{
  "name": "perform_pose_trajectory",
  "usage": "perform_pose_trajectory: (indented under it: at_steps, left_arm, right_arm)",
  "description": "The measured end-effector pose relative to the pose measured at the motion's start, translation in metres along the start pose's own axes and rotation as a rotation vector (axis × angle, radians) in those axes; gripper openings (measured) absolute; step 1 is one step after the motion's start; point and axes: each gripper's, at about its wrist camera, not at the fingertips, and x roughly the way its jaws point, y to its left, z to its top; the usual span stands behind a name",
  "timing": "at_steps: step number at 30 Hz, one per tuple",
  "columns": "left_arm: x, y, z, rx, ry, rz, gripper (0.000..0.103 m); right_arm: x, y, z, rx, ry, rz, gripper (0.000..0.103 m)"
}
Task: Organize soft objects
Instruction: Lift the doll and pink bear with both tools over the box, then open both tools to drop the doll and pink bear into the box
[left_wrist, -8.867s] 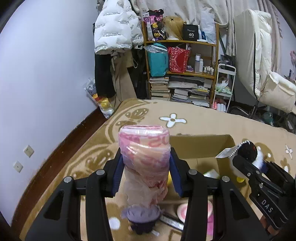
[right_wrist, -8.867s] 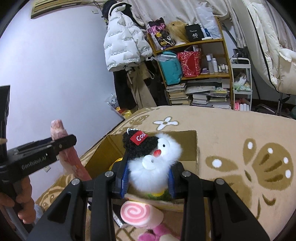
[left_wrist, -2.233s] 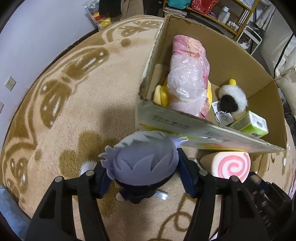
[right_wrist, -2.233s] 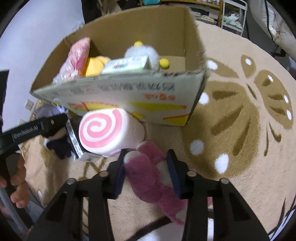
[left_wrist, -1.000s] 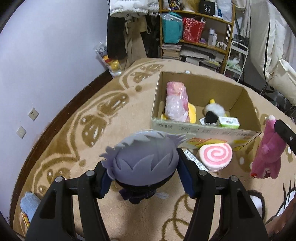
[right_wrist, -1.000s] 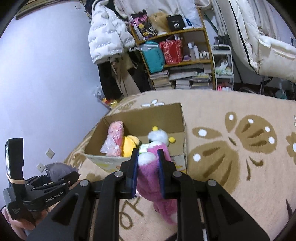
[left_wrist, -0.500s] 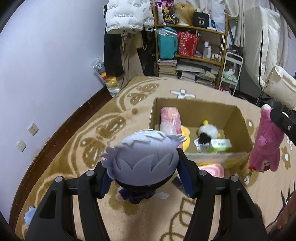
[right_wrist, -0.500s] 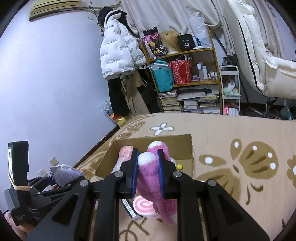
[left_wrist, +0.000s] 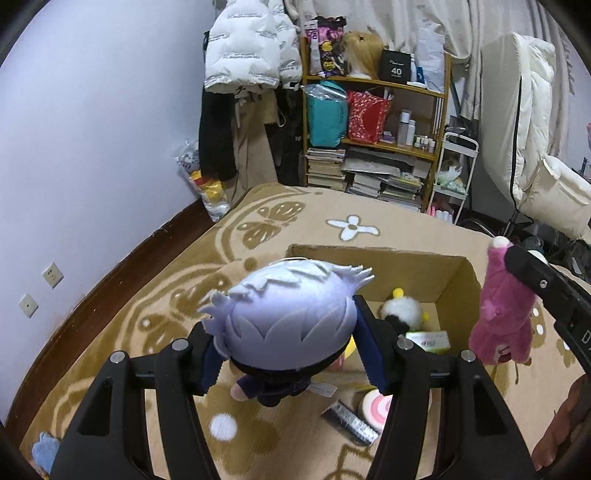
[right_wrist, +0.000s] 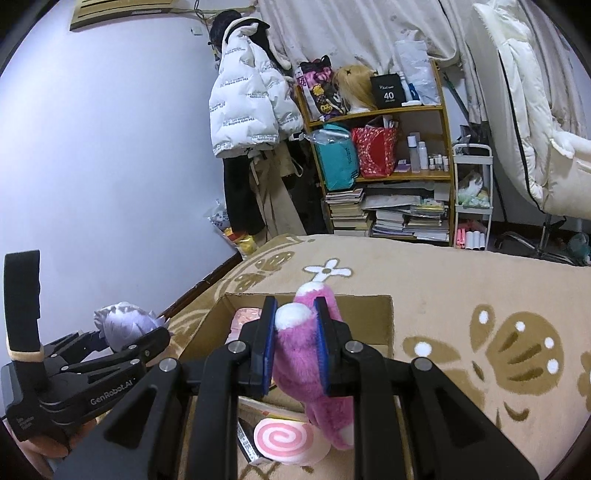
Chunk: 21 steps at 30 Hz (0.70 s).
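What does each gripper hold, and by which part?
Left gripper holds the doll by its head; right gripper holds the pink plush near its top.

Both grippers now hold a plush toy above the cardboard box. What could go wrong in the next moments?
1. The pink plush hangs from the right gripper by its upper part only; it may slip out and fall on the carpet.
2. The left gripper holds the grey-haired doll at the near edge of the box; released here, it may land outside, near the swirl cushion.
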Motion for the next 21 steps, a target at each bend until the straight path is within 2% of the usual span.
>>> perform_pose_trajectory:
  at_steps: [6, 9, 12, 18, 21]
  left_arm:
    - [0.021, -0.014, 0.002, 0.033, -0.002, -0.014, 0.061]
    - [0.030, -0.022, 0.005, 0.069, -0.007, 0.007, 0.061]
    - [0.038, -0.024, 0.010, 0.060, -0.001, -0.009, 0.061]
    - [0.063, -0.023, 0.011, 0.033, 0.052, -0.040, 0.061]
    - [0.076, -0.020, 0.008, -0.006, 0.104, -0.095, 0.061]
  right_arm:
    - [0.017, -0.001, 0.006, -0.022, 0.001, 0.005, 0.020]
    - [0.031, -0.003, 0.012, -0.031, 0.011, 0.007, 0.020]
    - [0.042, -0.003, 0.016, -0.039, 0.015, 0.014, 0.020]
    - [0.070, -0.008, 0.011, -0.036, 0.071, 0.016, 0.020]
    - [0.076, -0.012, 0.005, -0.033, 0.079, 0.015, 0.021]
